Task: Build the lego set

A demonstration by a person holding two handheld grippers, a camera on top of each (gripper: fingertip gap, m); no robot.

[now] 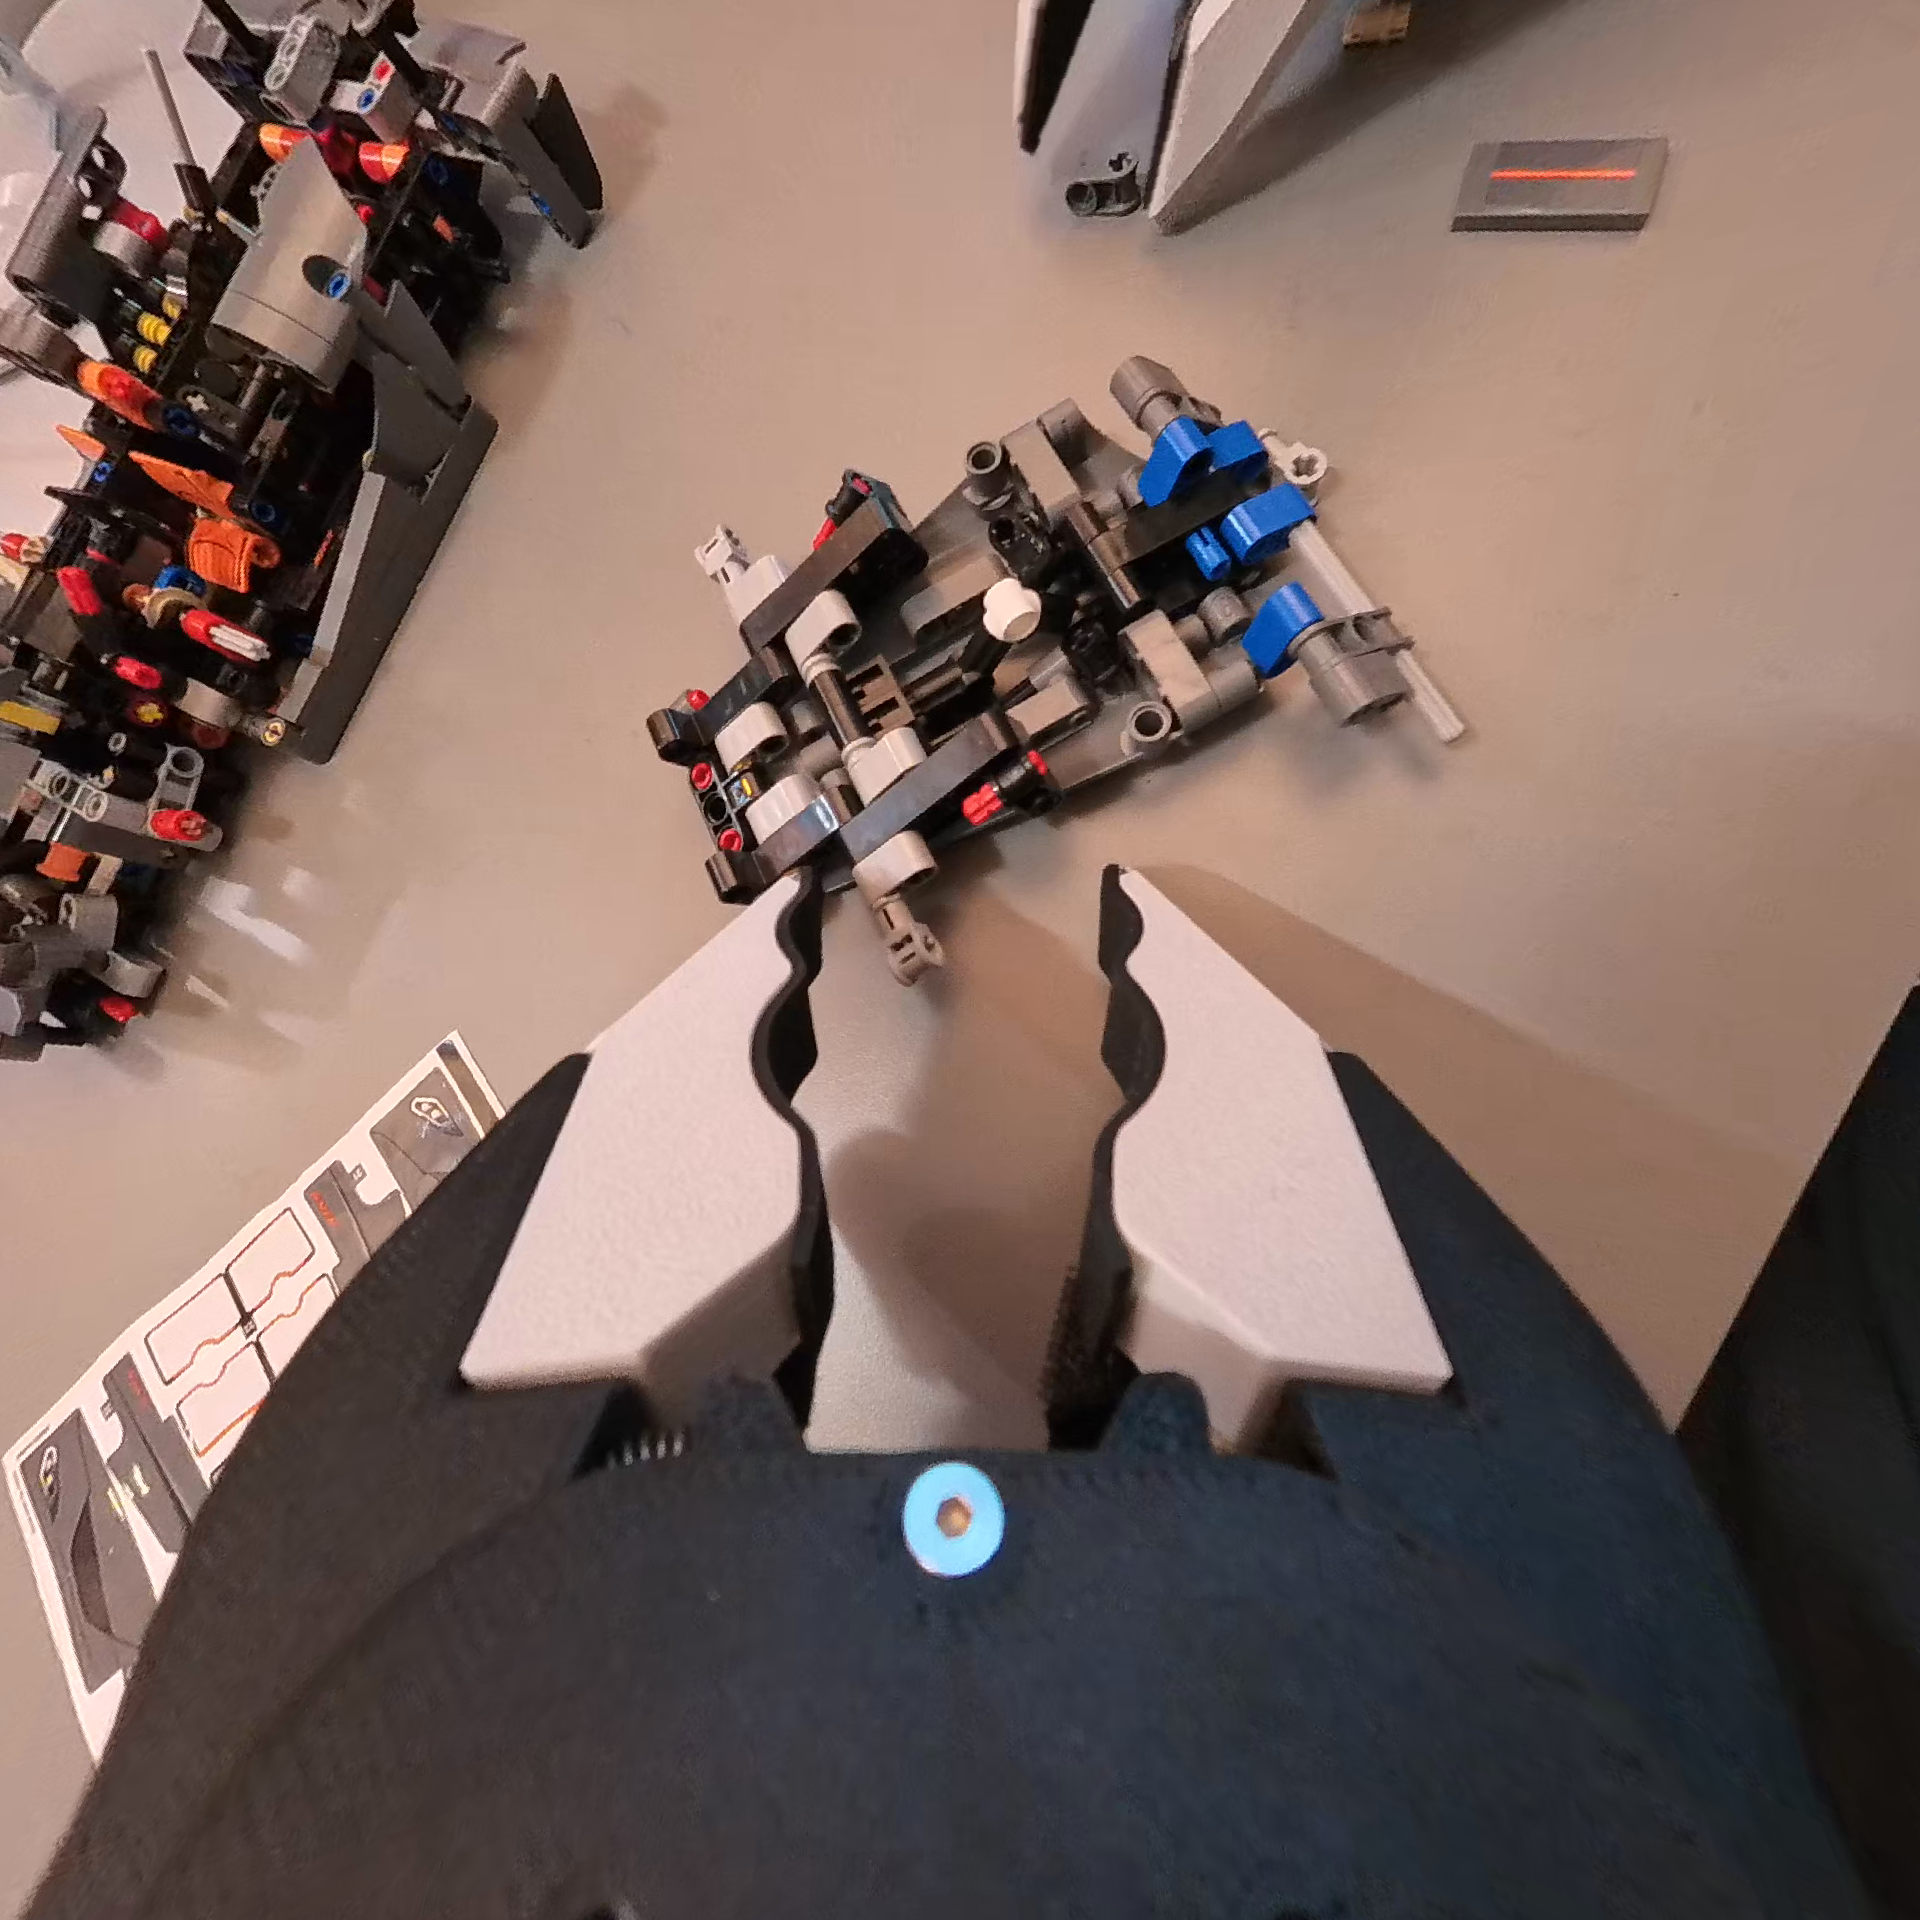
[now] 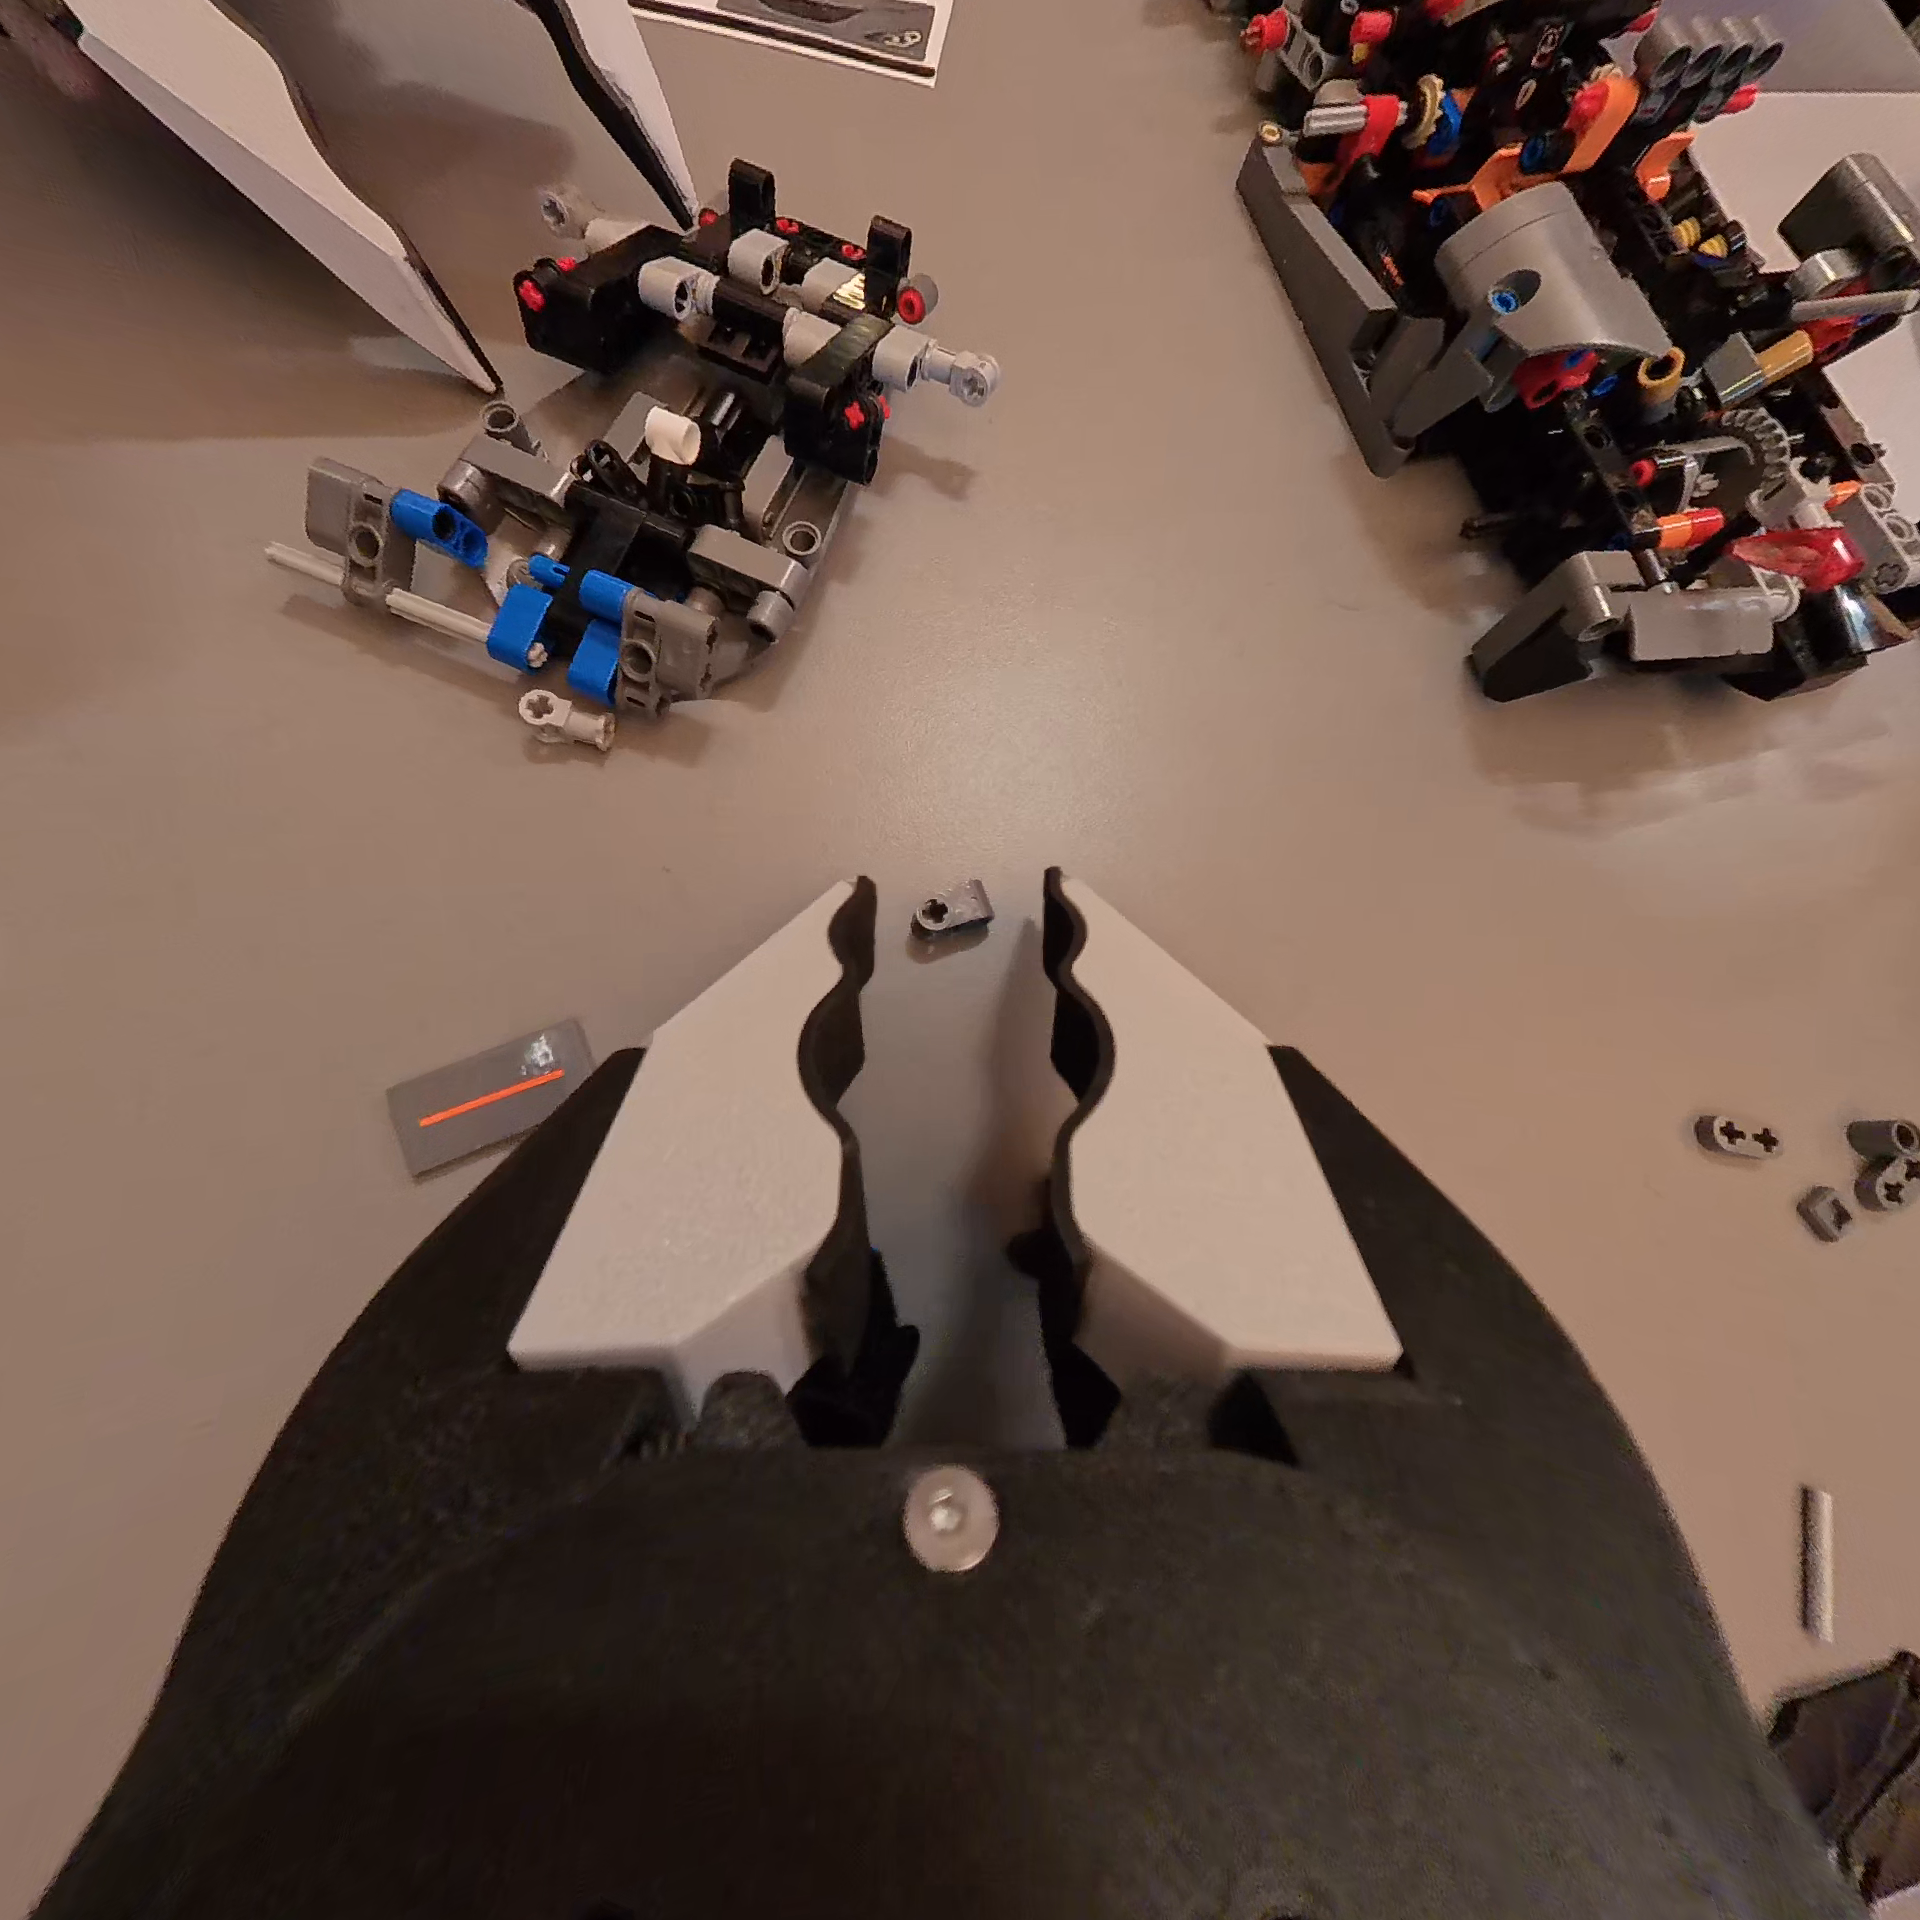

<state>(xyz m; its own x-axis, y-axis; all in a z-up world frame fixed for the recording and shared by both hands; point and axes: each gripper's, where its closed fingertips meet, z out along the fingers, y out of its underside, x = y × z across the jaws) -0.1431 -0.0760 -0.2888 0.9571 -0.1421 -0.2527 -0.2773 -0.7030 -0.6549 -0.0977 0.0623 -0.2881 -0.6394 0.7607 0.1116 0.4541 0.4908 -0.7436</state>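
While the left gripper (image 1: 956, 883) stood with jaws apart just short of the small lego assembly (image 1: 997, 644), the right gripper (image 2: 956, 883), jaws parted, bracketed a small grey connector (image 2: 951, 907) on the bench (image 2: 1143, 748).

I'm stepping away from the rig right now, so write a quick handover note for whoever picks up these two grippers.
Left gripper: open, empty, tips at the near edge of the small sub-assembly.
Right gripper: open, jaws on either side of a small grey connector lying on the table, not gripped.
The large model sits apart from the sub-assembly. A grey tile with an orange stripe and a few loose grey connectors are unplaced.
Done: both builds partly assembled.
Left: probably grip the connector and fit it; add loose parts.
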